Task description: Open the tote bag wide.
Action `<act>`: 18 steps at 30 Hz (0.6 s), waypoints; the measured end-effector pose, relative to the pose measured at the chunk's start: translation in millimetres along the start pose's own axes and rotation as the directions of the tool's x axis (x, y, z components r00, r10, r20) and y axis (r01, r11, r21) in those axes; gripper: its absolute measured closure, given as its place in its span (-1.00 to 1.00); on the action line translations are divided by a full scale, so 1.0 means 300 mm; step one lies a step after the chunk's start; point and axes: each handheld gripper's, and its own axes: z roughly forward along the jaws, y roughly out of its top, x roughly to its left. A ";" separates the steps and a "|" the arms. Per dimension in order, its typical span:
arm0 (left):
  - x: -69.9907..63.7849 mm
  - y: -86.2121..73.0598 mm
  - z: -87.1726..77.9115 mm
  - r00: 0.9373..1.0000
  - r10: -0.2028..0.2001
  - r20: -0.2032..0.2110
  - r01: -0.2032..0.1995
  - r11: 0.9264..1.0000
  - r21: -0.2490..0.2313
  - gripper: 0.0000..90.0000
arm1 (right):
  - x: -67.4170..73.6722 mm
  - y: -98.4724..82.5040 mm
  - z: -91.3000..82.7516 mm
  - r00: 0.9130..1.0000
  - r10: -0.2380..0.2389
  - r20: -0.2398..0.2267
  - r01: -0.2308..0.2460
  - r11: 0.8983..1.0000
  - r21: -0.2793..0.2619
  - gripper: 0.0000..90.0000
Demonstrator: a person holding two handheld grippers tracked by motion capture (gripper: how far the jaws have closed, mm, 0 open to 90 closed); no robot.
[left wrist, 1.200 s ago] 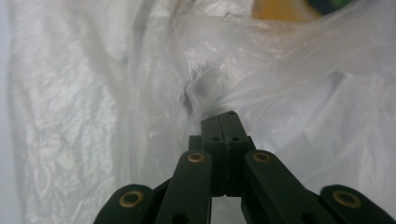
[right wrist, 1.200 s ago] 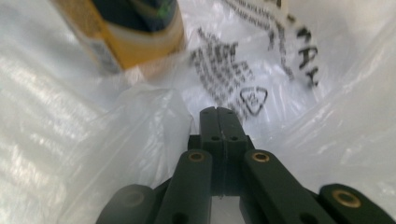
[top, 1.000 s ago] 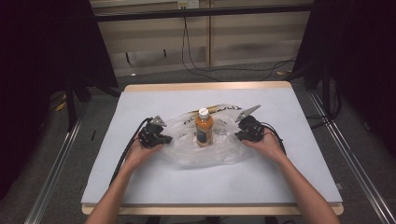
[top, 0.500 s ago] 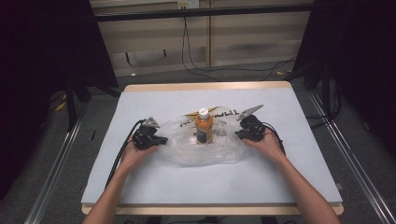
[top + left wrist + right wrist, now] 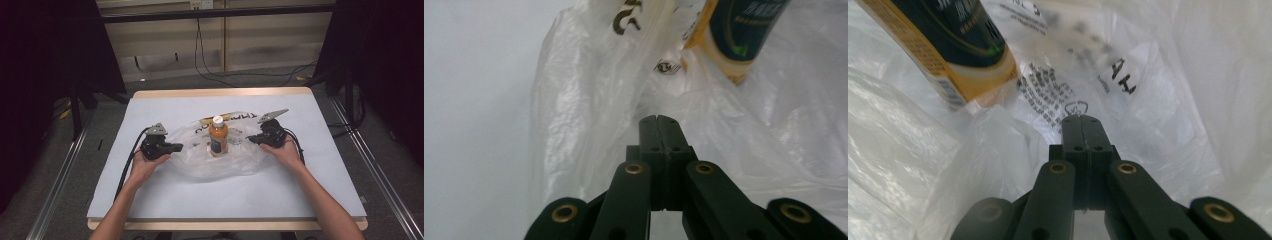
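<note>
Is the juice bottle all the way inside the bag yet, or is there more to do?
Partly done. The bottle stands upright on the middle of the plastic bag, which lies spread flat on the table. The left gripper and right gripper sit at opposite sides of the bag, fingers shut; whether they pinch plastic is hard to tell. Left to do, probably: lifting the bag's sides up around the bottle.

Left gripper [image 5: 658,119] had its two black jaws pressed together, tips over crinkled clear plastic bag [image 5: 589,110] with dark printed lettering. Orange bottle with dark label [image 5: 736,35] stood tilted at upper right, seen through the bag film. Pale grey-white table surface [image 5: 474,125] lay at left.
</note>
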 end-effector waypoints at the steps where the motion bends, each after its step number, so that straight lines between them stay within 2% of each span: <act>1: -0.008 0.001 -0.008 1.000 -0.002 0.002 0.002 1.000 -0.007 1.00 | 0.006 0.005 -0.009 1.000 0.000 0.008 0.000 1.000 -0.010 1.00; 5: -0.032 0.010 -0.045 1.000 0.013 0.003 -0.013 0.997 -0.076 1.00 | 0.033 0.027 -0.050 1.000 0.010 0.001 -0.009 0.995 -0.095 1.00; 8: -0.040 0.018 -0.075 1.000 -0.004 0.016 0.007 0.989 -0.150 1.00 | 0.054 0.040 -0.076 1.000 0.011 0.014 -0.009 0.990 -0.144 1.00; 9: -0.043 0.020 -0.086 1.000 -0.002 0.014 0.004 0.986 -0.169 1.00 | 0.060 0.042 -0.084 1.000 0.018 0.003 -0.017 0.986 -0.164 0.94; 11: -0.058 0.023 -0.103 1.000 0.007 -0.009 -0.009 0.981 -0.194 0.89 | 0.069 0.046 -0.100 1.000 0.022 0.015 -0.018 0.981 -0.193 0.64; 12: -0.067 0.023 -0.110 1.000 0.009 -0.018 -0.012 0.979 -0.205 0.86 | 0.074 0.045 -0.108 1.000 0.020 0.013 -0.017 0.978 -0.206 0.68; 13: -0.073 0.022 -0.117 1.000 0.024 -0.009 -0.025 0.977 -0.212 0.86 | 0.080 0.042 -0.117 1.000 0.007 0.007 -0.006 0.977 -0.215 0.63; 14: -0.083 0.020 -0.123 0.999 0.025 -0.020 -0.029 0.975 -0.222 0.81 | 0.088 0.038 -0.124 1.000 0.006 0.007 -0.004 0.974 -0.225 0.51; 15: -0.090 0.018 -0.130 0.998 0.040 -0.047 -0.049 0.973 -0.228 0.70 | 0.097 0.033 -0.131 1.000 -0.005 0.018 0.009 0.973 -0.231 0.37; 16: -0.100 0.015 -0.134 0.998 0.027 -0.052 -0.039 0.968 -0.248 0.57 | 0.106 0.028 -0.140 1.000 -0.004 0.027 0.010 0.970 -0.244 0.23; 18: -0.108 0.010 -0.147 0.998 0.014 -0.065 -0.031 0.964 -0.264 0.24 | 0.124 0.018 -0.159 0.999 -0.004 0.037 0.014 0.964 -0.265 -0.01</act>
